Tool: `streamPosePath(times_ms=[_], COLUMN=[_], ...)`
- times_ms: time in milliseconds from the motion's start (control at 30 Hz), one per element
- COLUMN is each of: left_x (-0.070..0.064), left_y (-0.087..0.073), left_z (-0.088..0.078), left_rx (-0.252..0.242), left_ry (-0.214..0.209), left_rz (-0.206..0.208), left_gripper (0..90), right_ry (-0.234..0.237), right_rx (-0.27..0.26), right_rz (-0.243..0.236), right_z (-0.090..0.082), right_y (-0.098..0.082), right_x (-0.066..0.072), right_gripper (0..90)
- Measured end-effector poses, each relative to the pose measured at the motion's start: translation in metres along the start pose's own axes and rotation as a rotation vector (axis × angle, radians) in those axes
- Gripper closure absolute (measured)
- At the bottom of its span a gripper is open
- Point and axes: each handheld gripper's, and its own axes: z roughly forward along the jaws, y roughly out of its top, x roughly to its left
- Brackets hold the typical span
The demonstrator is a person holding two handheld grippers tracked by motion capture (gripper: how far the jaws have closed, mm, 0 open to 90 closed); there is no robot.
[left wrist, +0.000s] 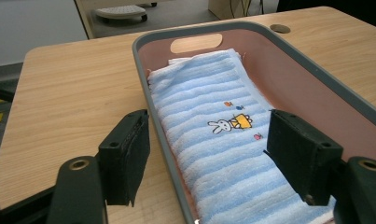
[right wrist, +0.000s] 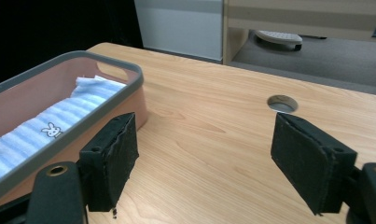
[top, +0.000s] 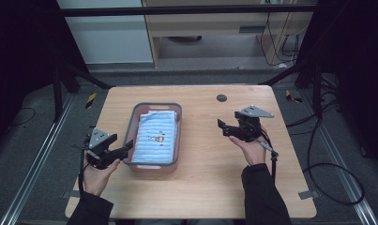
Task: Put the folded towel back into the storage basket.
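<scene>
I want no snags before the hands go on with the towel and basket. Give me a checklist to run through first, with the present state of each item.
1. Towel lies inside the basket, folded flat, below the rim: ok.
2. Left claw open, nothing between its pads: ok.
3. Left claw clear of the basket: not ok; in the left gripper view its jaws straddle the near rim, one pad outside over the table, the other over the towel.
4. Right claw open and holding nothing: ok.
5. Right claw clear of the basket: ok, bare table lies between them.
6. Anything tucked under the towel: cannot tell.
</scene>
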Motion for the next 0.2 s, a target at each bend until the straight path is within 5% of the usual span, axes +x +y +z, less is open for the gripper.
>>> streamPosePath(times_ms=[200], left_x=[0.008], left_y=[-0.003], left_z=[-0.001], left_rx=[-0.009], left_ry=[0.012], left_rz=[0.001], left_gripper=[27.0], right_ry=[-0.016], right_rx=[-0.022], right_rz=[0.019], right_z=[-0.020], right_y=[-0.016], right_x=[-0.016], right_gripper=[20.9])
